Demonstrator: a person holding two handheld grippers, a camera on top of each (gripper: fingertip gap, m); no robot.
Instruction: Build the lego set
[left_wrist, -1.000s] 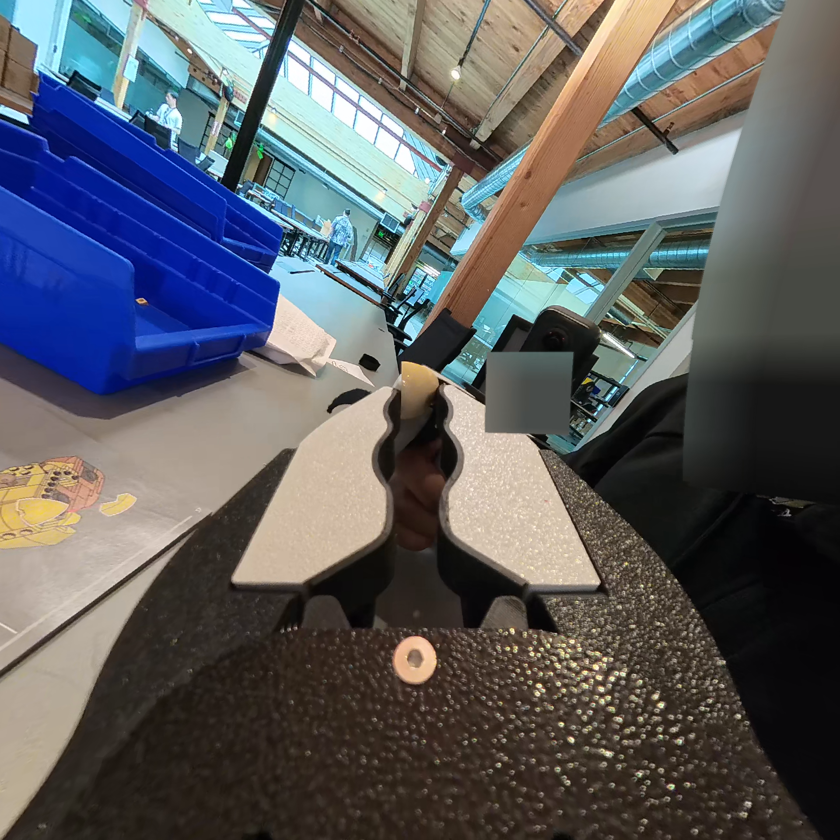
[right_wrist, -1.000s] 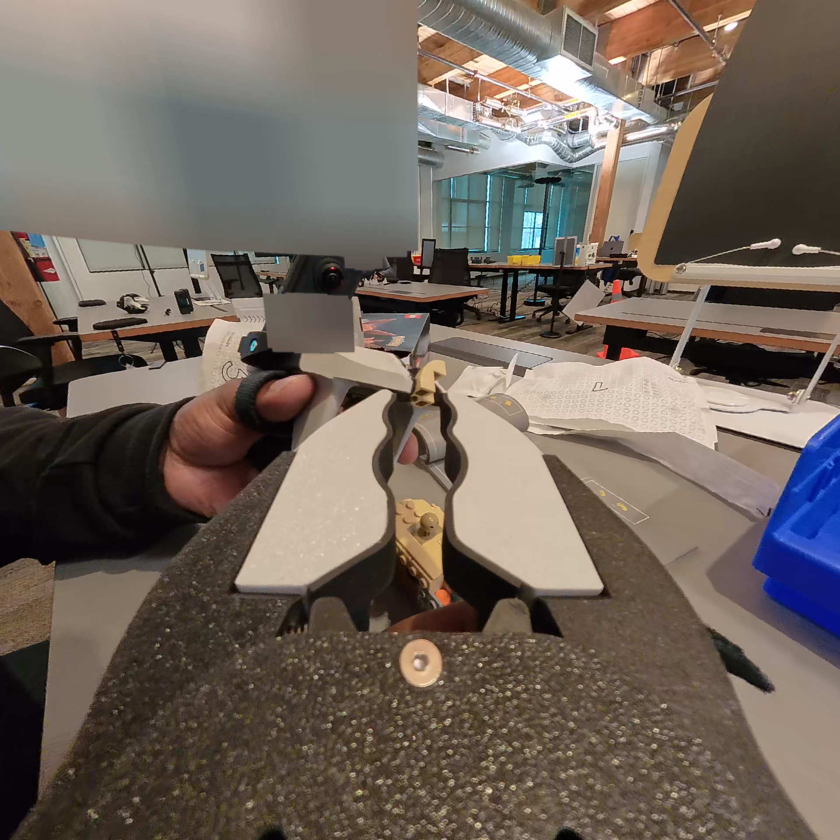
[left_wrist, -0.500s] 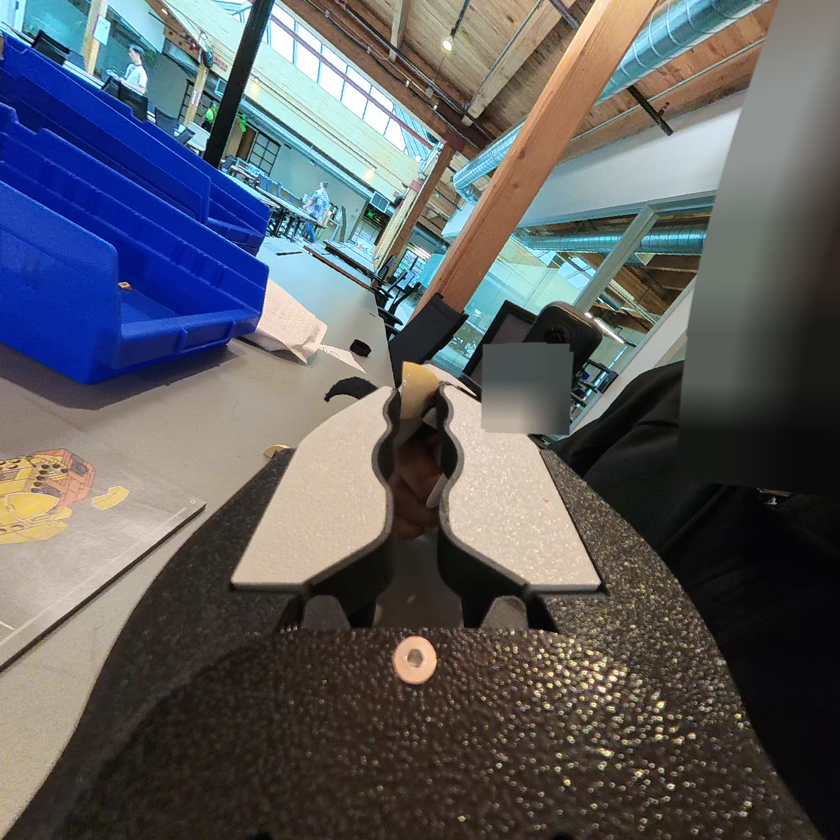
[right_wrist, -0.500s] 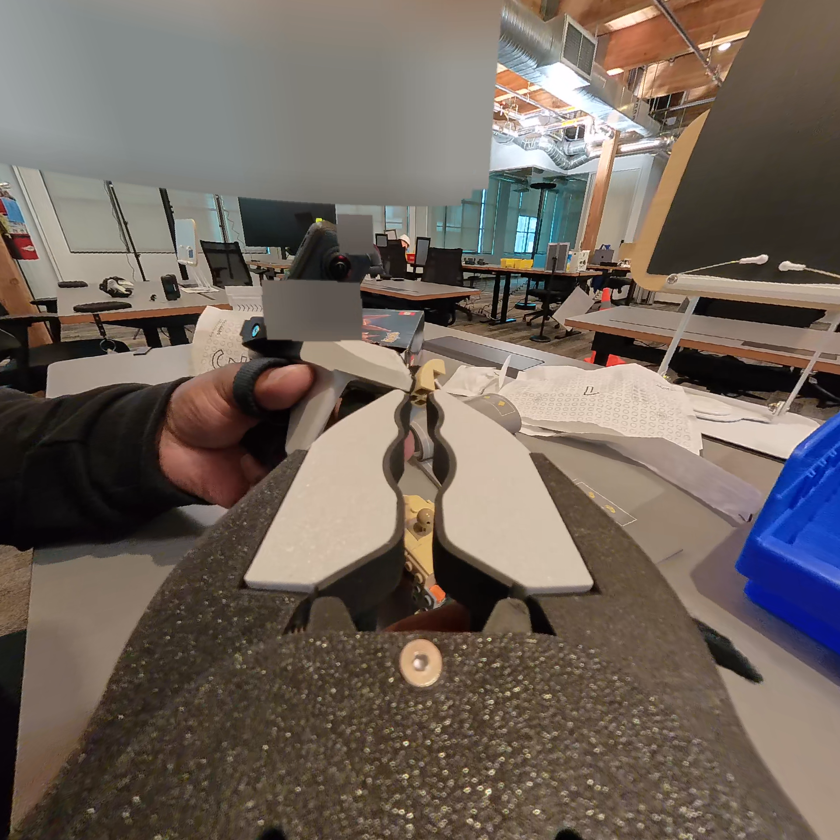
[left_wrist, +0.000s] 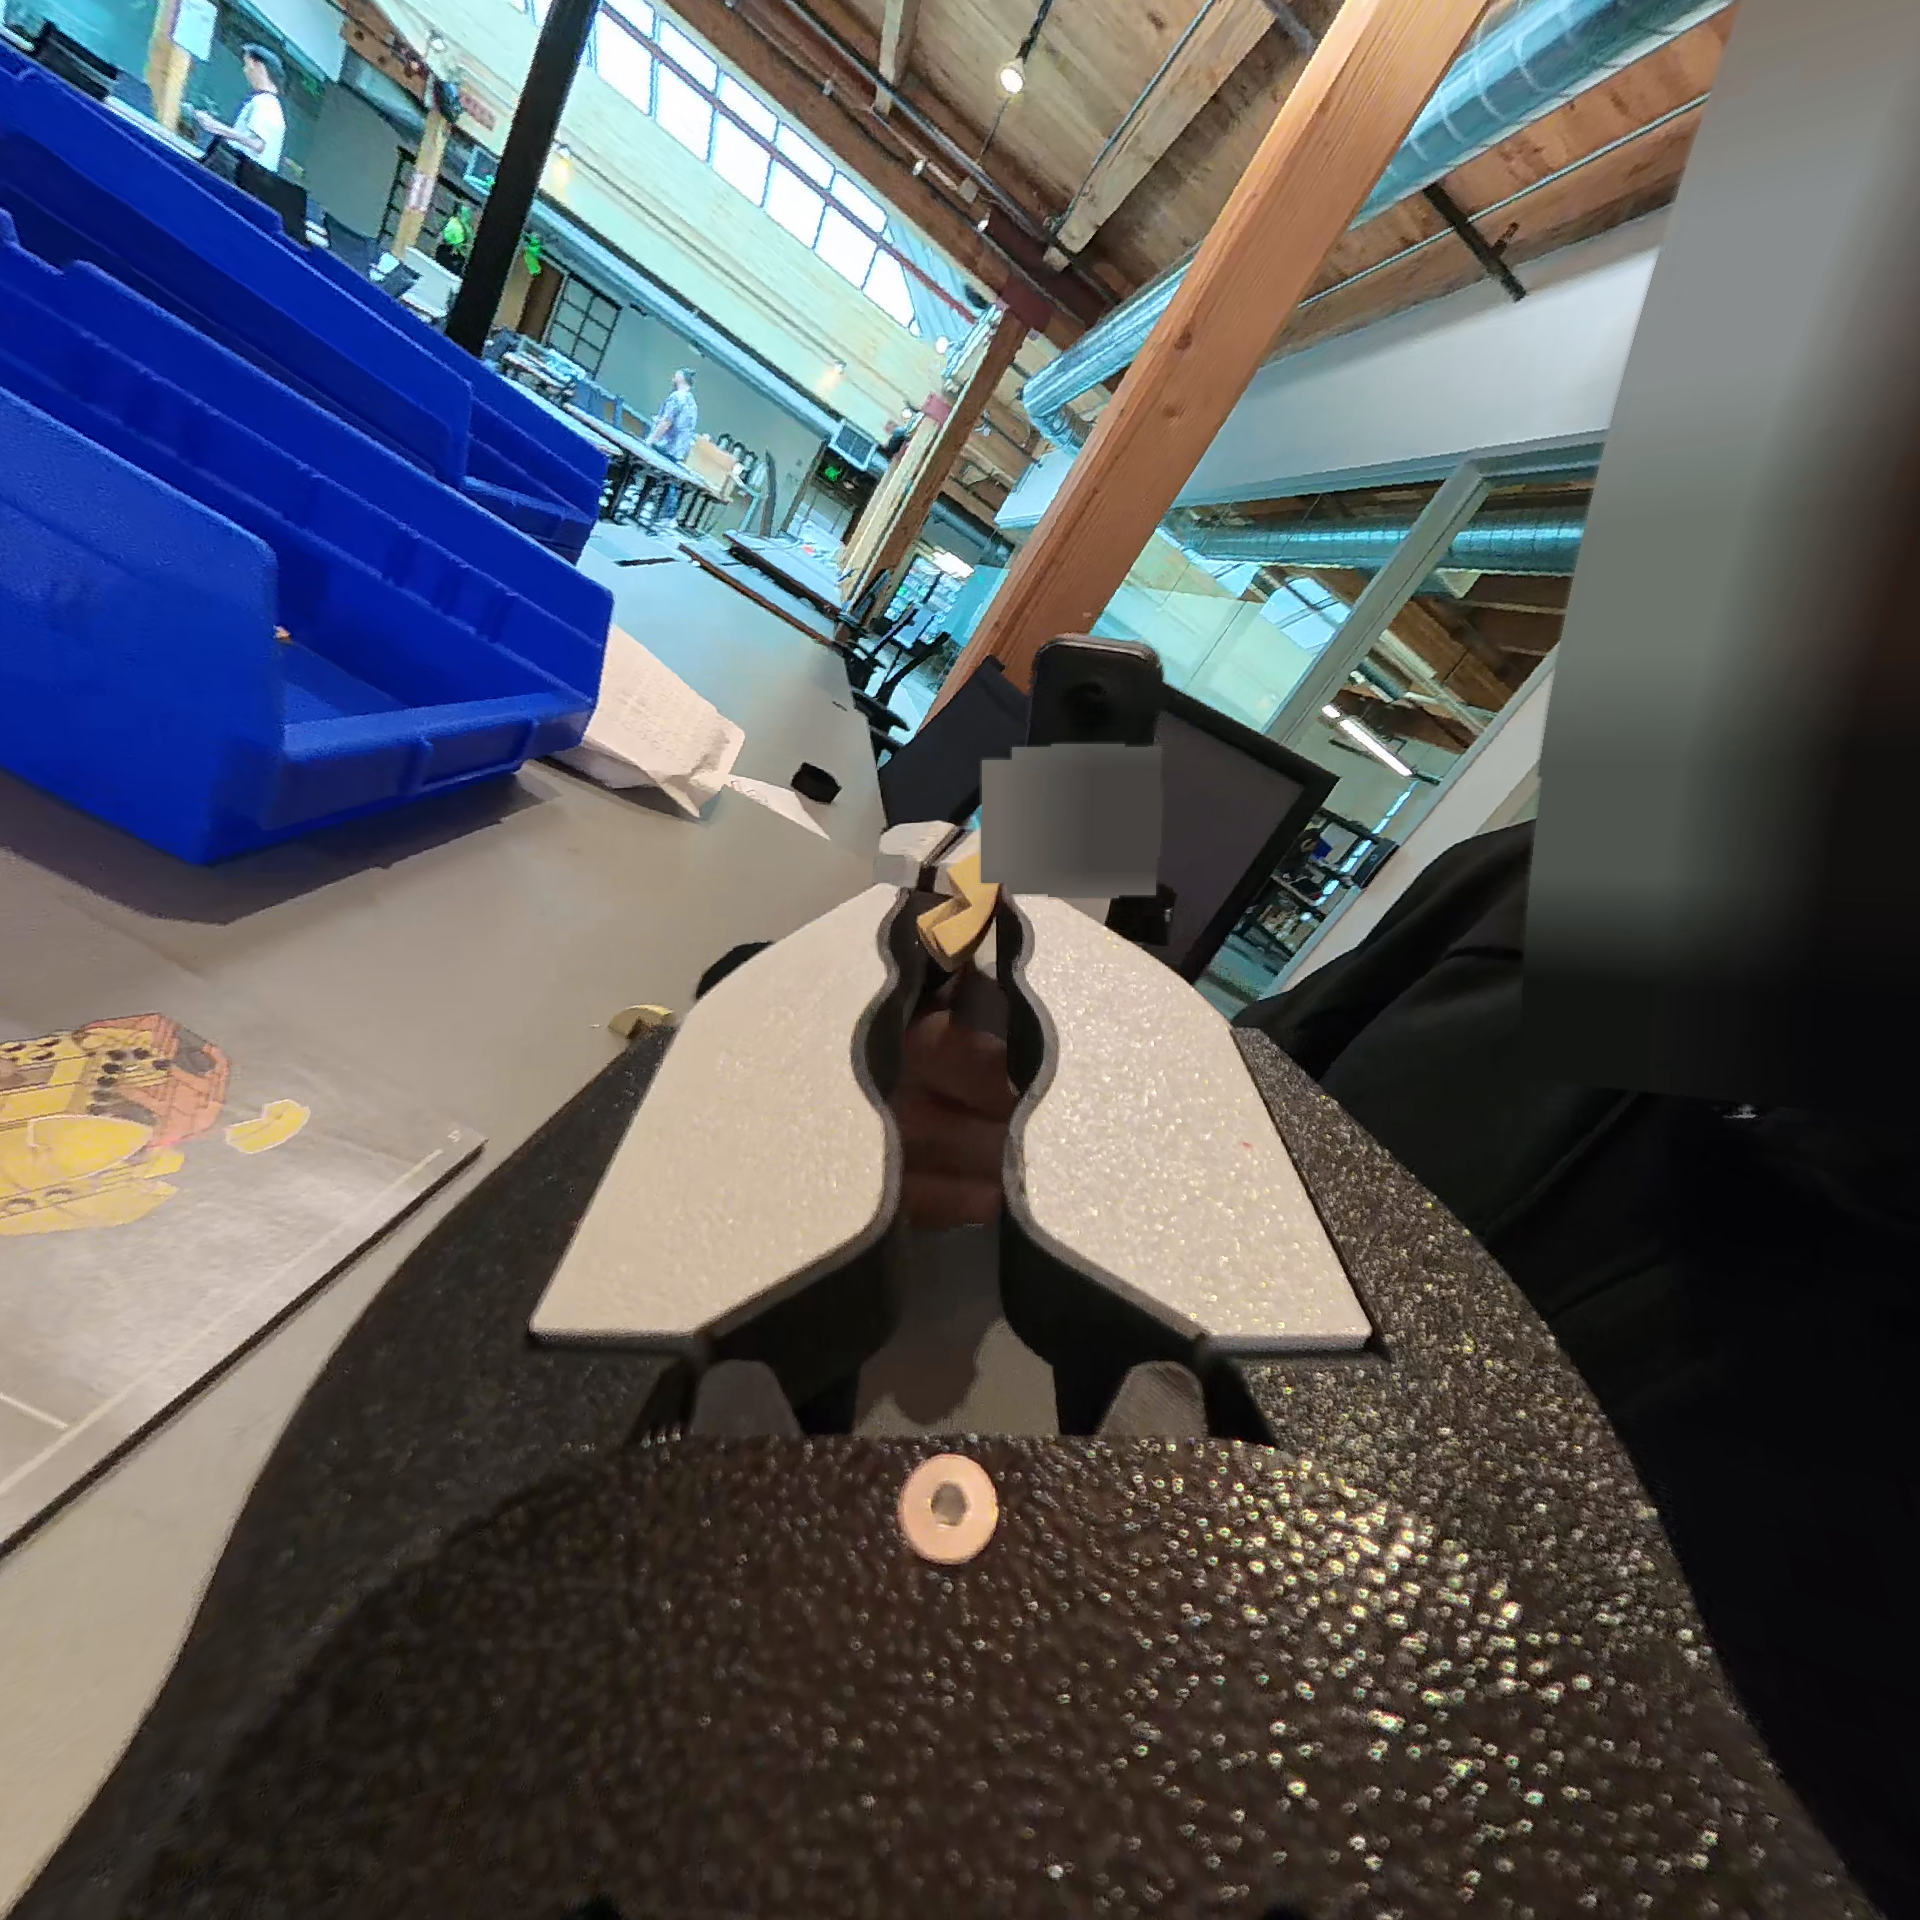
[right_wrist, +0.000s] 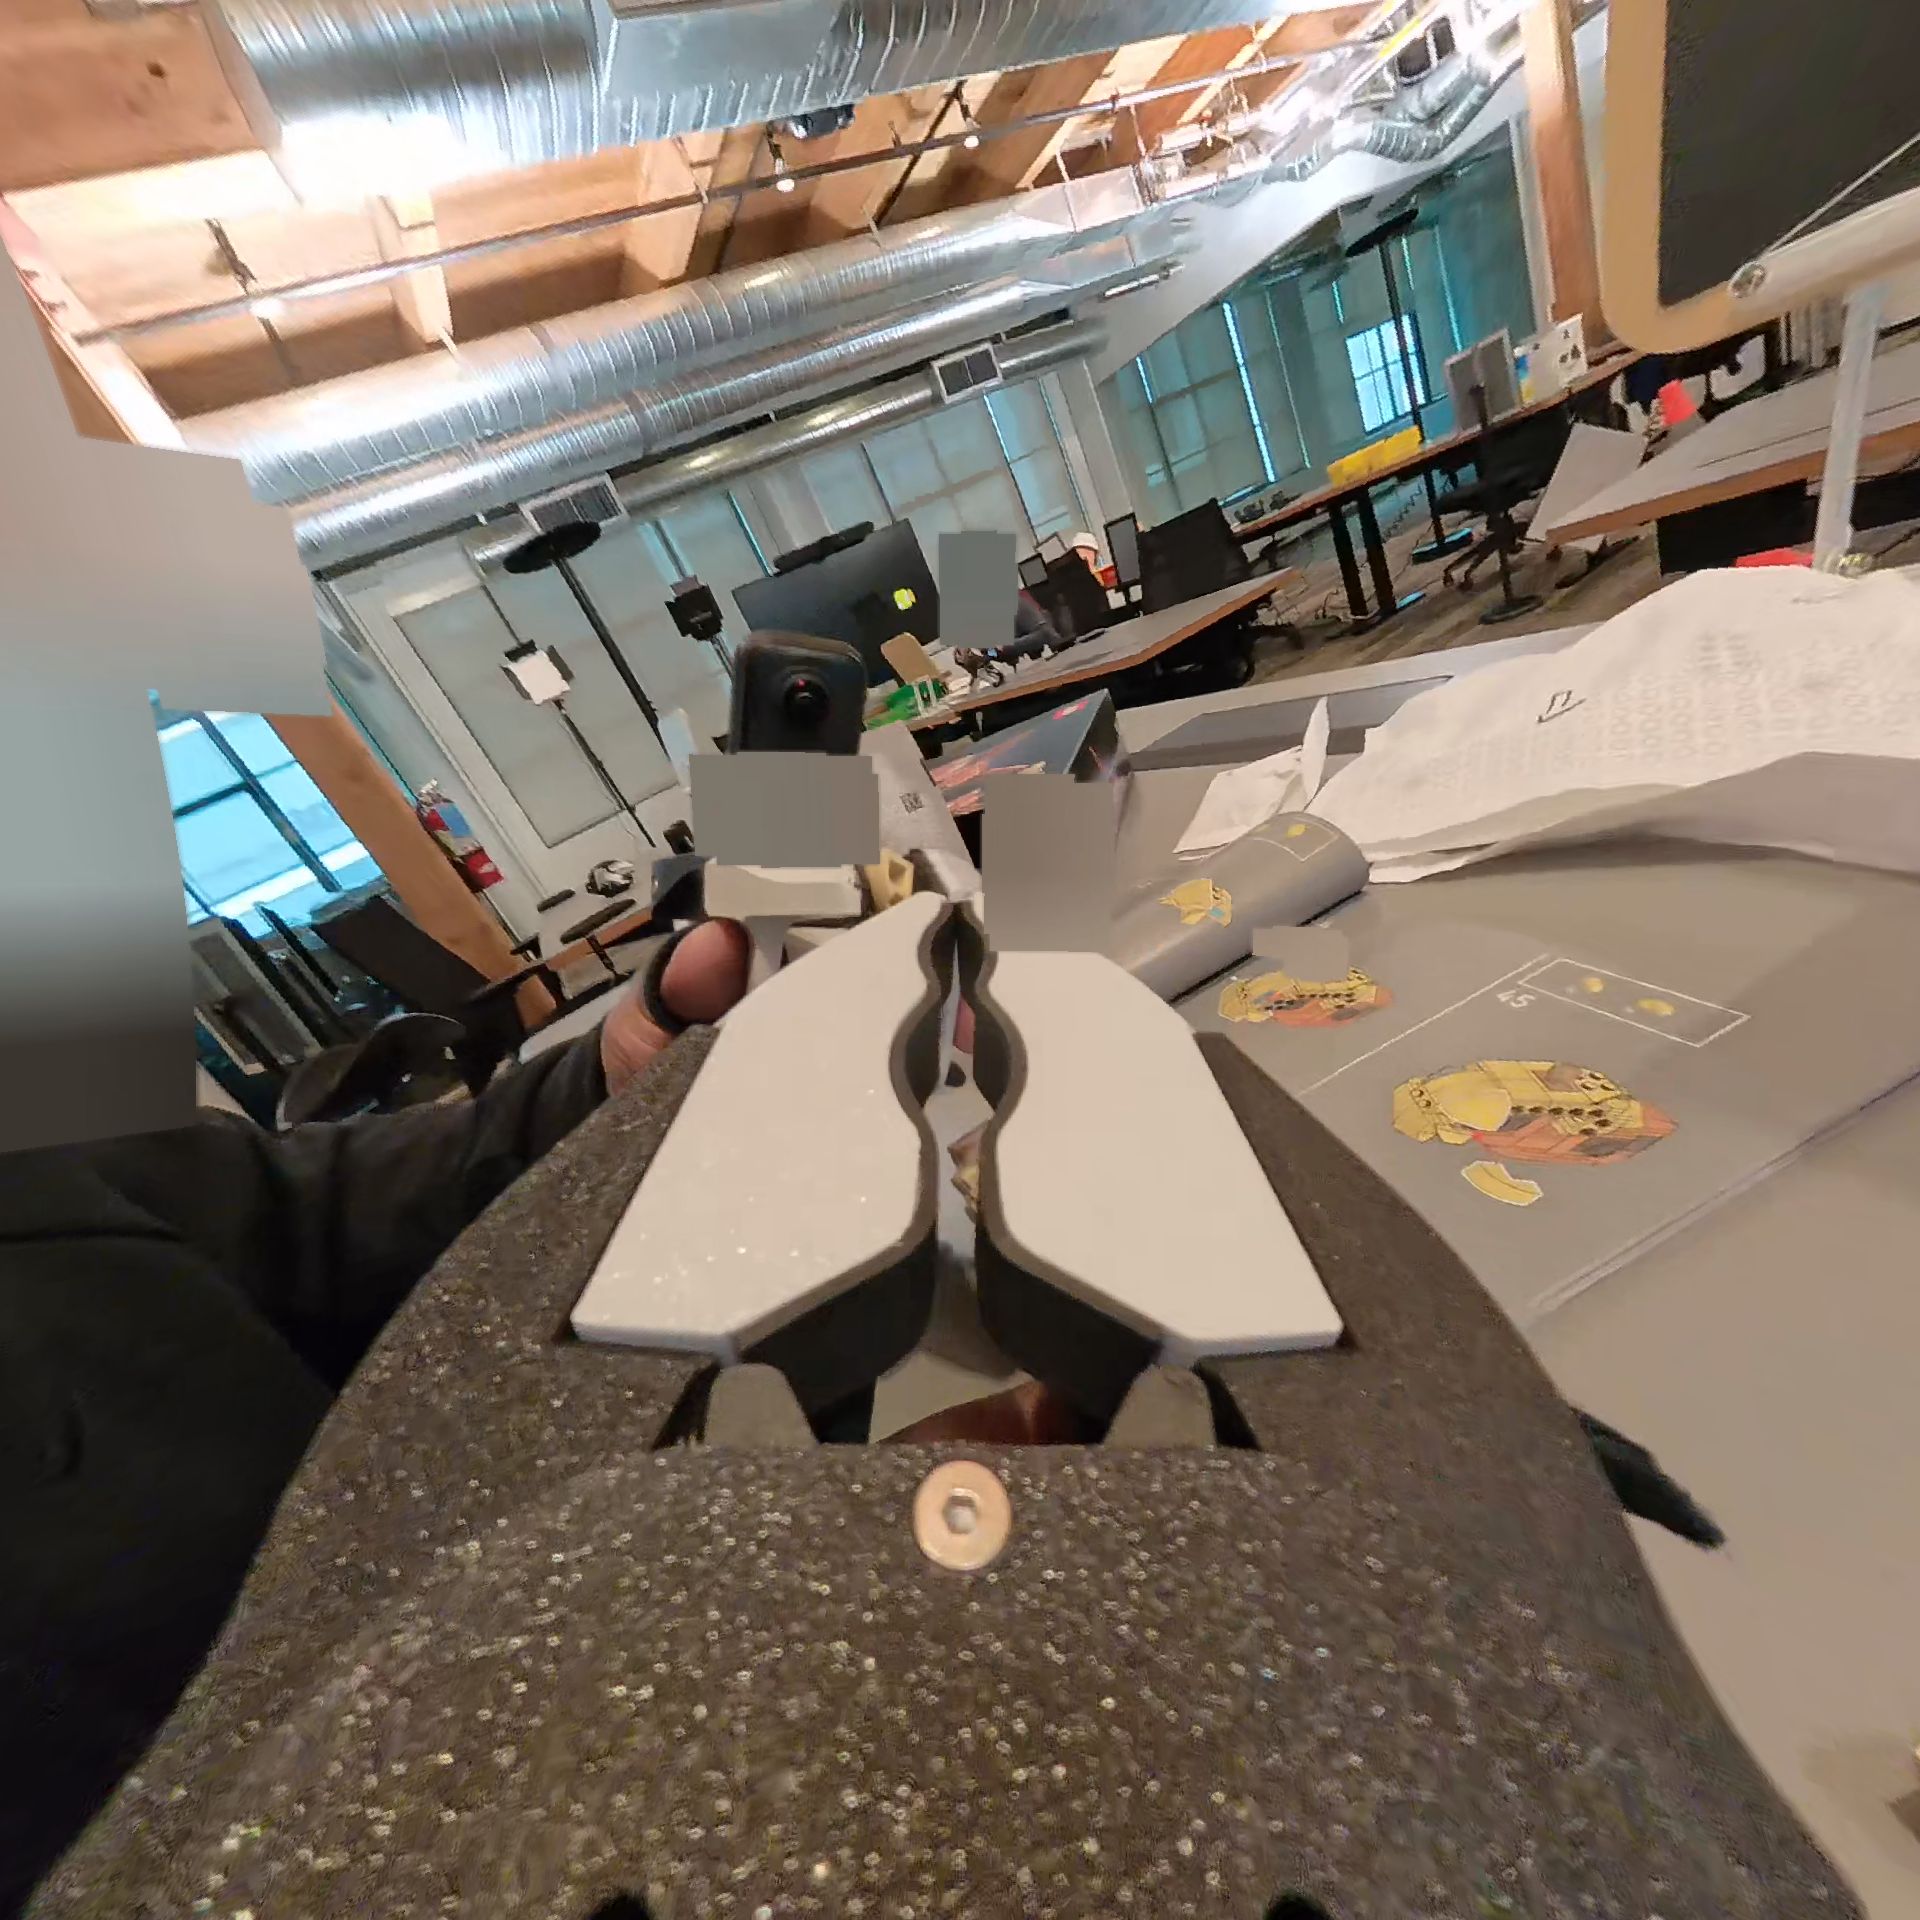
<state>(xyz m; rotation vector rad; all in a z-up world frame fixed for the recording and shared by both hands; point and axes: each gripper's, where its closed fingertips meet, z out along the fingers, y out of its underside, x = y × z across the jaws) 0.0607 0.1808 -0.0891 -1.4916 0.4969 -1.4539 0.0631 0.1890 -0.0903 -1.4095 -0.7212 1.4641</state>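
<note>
since a second ago my right gripper (right_wrist: 954, 920) jaws have shut empty, while my left gripper (left_wrist: 958, 914) pinches the tan brick piece (left_wrist: 956, 920), unattached.

blue bins (left_wrist: 260, 665) left, booklet (right_wrist: 1538, 1122) right

Left claw (left_wrist: 956, 914): two pale grey, speckled flat fingers (left_wrist: 748, 1122) with wavy black inner edges, on a black pebbled foam body.
Left claw screw (left_wrist: 948, 1507): a silver washer and hex bolt, centred near the camera.
Right claw (right_wrist: 954, 920): same grey fingers, black foam and silver bolt.
Sleeve (right_wrist: 260, 1226): black fabric.
Finger loop (right_wrist: 657, 966): a black band round one finger.
</note>
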